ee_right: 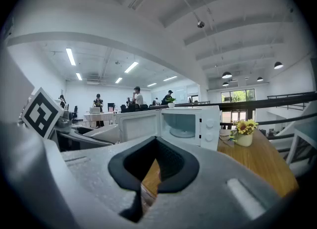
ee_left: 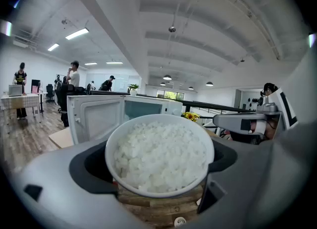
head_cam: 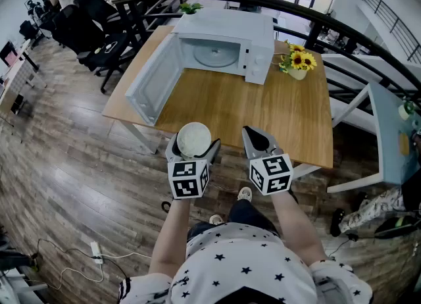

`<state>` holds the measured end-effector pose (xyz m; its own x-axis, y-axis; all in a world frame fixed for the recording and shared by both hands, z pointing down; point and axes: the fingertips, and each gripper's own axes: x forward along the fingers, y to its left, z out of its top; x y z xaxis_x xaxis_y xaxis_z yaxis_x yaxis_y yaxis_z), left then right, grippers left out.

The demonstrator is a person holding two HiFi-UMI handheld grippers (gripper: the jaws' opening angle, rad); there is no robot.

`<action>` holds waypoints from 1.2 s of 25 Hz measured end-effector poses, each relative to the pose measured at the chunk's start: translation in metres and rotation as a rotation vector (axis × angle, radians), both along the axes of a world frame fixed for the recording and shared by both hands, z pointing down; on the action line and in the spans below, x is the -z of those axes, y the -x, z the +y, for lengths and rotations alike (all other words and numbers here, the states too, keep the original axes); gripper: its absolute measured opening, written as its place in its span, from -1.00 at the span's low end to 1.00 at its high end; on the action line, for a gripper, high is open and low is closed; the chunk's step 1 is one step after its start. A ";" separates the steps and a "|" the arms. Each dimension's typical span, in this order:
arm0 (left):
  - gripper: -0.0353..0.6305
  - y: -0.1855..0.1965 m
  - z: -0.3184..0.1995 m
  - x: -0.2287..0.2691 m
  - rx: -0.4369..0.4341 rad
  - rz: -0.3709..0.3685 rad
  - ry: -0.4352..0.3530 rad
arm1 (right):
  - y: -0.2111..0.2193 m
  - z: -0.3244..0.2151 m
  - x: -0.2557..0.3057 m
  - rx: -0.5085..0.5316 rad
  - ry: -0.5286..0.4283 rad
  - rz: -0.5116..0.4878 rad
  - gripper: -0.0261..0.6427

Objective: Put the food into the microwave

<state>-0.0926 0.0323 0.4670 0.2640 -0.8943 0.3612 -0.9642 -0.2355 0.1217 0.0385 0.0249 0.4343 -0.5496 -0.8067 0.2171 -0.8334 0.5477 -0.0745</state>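
Note:
A white bowl of rice (head_cam: 194,138) (ee_left: 159,154) sits between the jaws of my left gripper (head_cam: 194,146), which is shut on its sides and holds it just above the near edge of the wooden table (head_cam: 263,108). Beyond it the white microwave (head_cam: 227,43) (ee_left: 148,108) stands at the table's far side, its door (head_cam: 150,80) swung wide open to the left and its glass turntable (head_cam: 215,54) bare. My right gripper (head_cam: 258,141) (ee_right: 148,176) hovers beside the left one, shut with nothing in it.
A small vase of sunflowers (head_cam: 297,62) (ee_right: 244,133) stands to the right of the microwave. A black railing (head_cam: 276,1) curves behind the table. A white chair (head_cam: 365,131) is at the right, and office chairs and people are far off to the left.

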 end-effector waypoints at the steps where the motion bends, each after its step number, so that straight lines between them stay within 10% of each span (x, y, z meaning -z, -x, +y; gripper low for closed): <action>1: 0.65 0.000 -0.001 0.001 0.000 0.003 -0.001 | 0.000 0.000 0.001 0.000 -0.001 0.003 -0.91; 30: 0.65 0.018 -0.013 0.014 -0.044 0.003 -0.028 | 0.025 0.000 -0.003 -0.030 0.022 -0.007 -0.91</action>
<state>-0.1102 0.0193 0.4533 0.3047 -0.8915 0.3351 -0.9524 -0.2815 0.1171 0.0135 0.0250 0.4376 -0.5265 -0.8182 0.2310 -0.8490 0.5204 -0.0917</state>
